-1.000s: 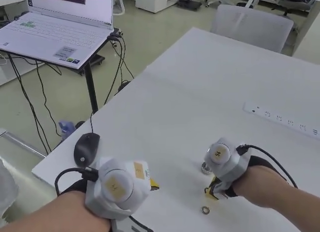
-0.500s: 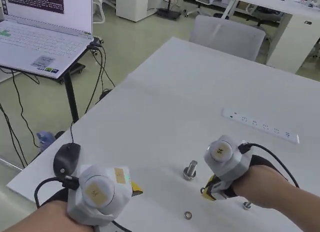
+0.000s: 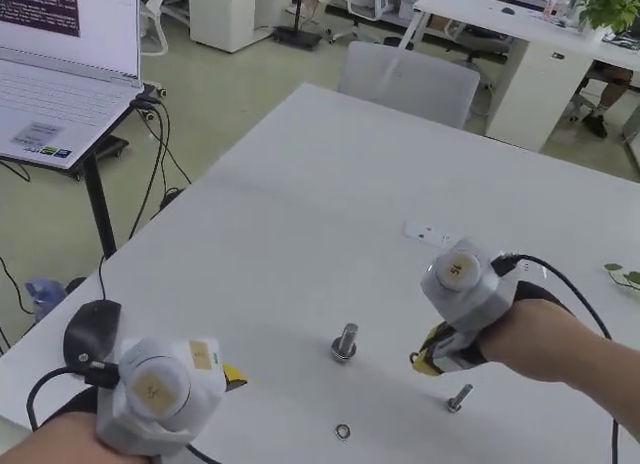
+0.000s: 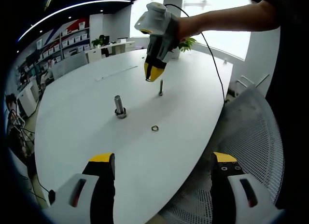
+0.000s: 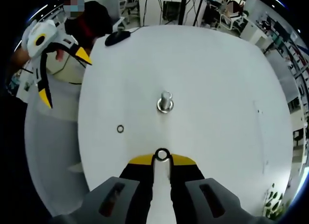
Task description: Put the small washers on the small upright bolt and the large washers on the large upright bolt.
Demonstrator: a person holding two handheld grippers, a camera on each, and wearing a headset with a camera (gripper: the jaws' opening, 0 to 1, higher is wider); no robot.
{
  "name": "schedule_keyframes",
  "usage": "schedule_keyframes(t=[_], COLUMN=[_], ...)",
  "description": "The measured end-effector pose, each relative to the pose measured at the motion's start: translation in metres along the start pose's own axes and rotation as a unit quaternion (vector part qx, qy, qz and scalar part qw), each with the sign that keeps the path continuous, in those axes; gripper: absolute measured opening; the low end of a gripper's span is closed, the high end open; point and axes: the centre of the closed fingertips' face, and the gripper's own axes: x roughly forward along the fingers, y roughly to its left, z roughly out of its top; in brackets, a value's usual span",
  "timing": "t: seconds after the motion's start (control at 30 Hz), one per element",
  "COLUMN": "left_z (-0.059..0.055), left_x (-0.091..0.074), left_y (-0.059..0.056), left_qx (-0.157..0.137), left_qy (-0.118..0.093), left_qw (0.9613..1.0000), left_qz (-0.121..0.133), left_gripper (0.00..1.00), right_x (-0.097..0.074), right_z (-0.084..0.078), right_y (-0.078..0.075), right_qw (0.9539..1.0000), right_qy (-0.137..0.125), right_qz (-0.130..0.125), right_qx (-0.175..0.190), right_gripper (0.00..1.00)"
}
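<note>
The large upright bolt (image 3: 344, 342) stands mid-table, also seen in the right gripper view (image 5: 165, 102) and the left gripper view (image 4: 119, 106). To its right stands the small upright bolt (image 3: 459, 397) (image 4: 161, 87). My right gripper (image 3: 425, 362) (image 5: 162, 155) is shut on a washer (image 5: 162, 154) and hovers above the table, between the two bolts and close to the small one. A loose washer (image 3: 343, 431) (image 5: 120, 129) (image 4: 155, 128) lies in front of the large bolt. My left gripper (image 3: 235, 376) (image 4: 163, 159) is open and holds nothing, at the table's near left.
A white power strip (image 3: 430, 234) lies beyond the bolts. A black mouse (image 3: 90, 329) sits at the table's left corner. A laptop (image 3: 50, 94) stands on a side stand to the left. A grey chair (image 3: 405, 79) is at the far edge.
The head camera has panned, shifting the whole picture left. My right gripper has moved right, away from the large bolt and towards the small one. The left gripper has kept its place.
</note>
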Motion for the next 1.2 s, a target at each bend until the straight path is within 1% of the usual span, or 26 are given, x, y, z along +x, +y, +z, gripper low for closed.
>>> schedule_keyframes(t=[0.07,0.1,0.17,0.23,0.3,0.33,0.43,0.57,0.6,0.67,0.8,0.87,0.97,1.1,1.2], left_z=[-0.001,-0.003,-0.004,-0.005,-0.007,-0.007,-0.009,-0.007,-0.007,-0.007,-0.007,-0.009,-0.009,-0.006,-0.005], left_x=[0.000,0.000,0.000,0.000,0.001,0.001,0.003,0.004,0.004,0.005,0.008,0.009,0.010,0.010,0.011], left_y=[0.000,-0.001,-0.002,-0.002,-0.005,-0.007,-0.005,-0.004,-0.004,-0.002,0.000,0.000,-0.001,0.000,0.002], left_qx=[0.001,-0.001,0.003,0.001,-0.005,-0.003,0.002,-0.005,-0.006,-0.001,-0.004,-0.008,-0.007,-0.009,-0.003], left_qy=[0.002,0.006,0.007,0.009,0.013,0.014,0.019,0.013,0.014,0.016,0.015,0.021,0.023,0.020,0.022], left_qw=[1.0000,1.0000,1.0000,0.9999,0.9998,0.9997,0.9997,0.9997,0.9997,0.9997,0.9997,0.9996,0.9995,0.9995,0.9995], left_qz=[0.000,-0.003,-0.002,-0.004,-0.013,-0.019,-0.016,-0.019,-0.021,-0.016,-0.016,-0.018,-0.019,-0.022,-0.020], left_gripper=[0.84,0.84,0.87,0.89,0.88,0.89,0.92,0.96,0.96,0.97,0.98,0.96,0.96,0.94,0.94], right_x=[-0.004,-0.005,-0.006,-0.008,-0.008,-0.008,-0.010,-0.013,-0.013,-0.014,-0.014,-0.013,-0.009,-0.005,-0.001], right_z=[0.000,-0.001,-0.005,-0.007,-0.013,-0.016,-0.025,-0.037,-0.039,-0.044,-0.053,-0.058,-0.064,-0.068,-0.070], right_y=[-0.004,-0.005,-0.011,-0.015,-0.017,-0.019,-0.021,-0.028,-0.029,-0.031,-0.032,-0.031,-0.027,-0.024,-0.024], right_qw=[0.9999,0.9999,0.9999,0.9998,0.9998,0.9998,0.9998,0.9995,0.9995,0.9994,0.9992,0.9992,0.9991,0.9989,0.9988], right_qy=[-0.007,-0.008,-0.007,-0.008,-0.004,-0.001,0.006,0.011,0.011,0.012,0.017,0.019,0.023,0.024,0.026], right_qz=[-0.009,-0.009,-0.015,-0.014,-0.014,-0.015,-0.015,-0.020,-0.020,-0.020,-0.018,-0.018,-0.012,-0.008,-0.006], right_qx=[-0.001,0.000,0.003,0.010,0.011,0.011,0.014,0.020,0.022,0.027,0.030,0.030,0.034,0.039,0.041], right_gripper=[0.13,0.13,0.13,0.13,0.13,0.13,0.13,0.13,0.13,0.13,0.13,0.13,0.13,0.13,0.13])
